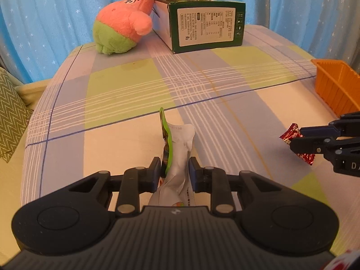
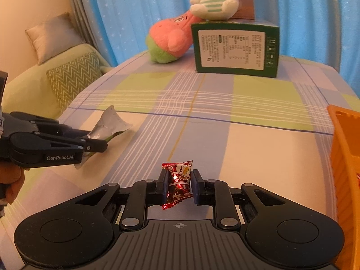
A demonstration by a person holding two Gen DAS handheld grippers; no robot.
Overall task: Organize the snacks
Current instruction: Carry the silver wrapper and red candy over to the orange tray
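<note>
A sofa (image 2: 45, 83) with a grey cushion (image 2: 51, 37) and a green zigzag cushion (image 2: 74, 76) stands off the left edge of the counter (image 1: 126, 85), and blue star-printed curtains (image 1: 45, 22) hang behind its far edge. The counter is covered by a plaid cloth of lilac, green and cream squares crossed by thin blue and white lines. Toward the far left corner a pink and green plush star (image 1: 122, 22) leans against a dark green box (image 1: 207, 25), on which a white plush rabbit in a striped shirt (image 2: 213, 1) sits. Near the front, left of the middle, the left tongs (image 1: 173, 171) are closed on a crumpled silver snack pouch with a green edge (image 1: 177, 155), which stands upright between the fingers. To the right, the right tongs (image 2: 180, 184) are pressed together on a small red candy wrapper (image 2: 178, 181), held just above the cloth. At the right edge of the counter sits an orange ribbed basket (image 1: 335, 85), near the right tongs and apart from the candy.
</note>
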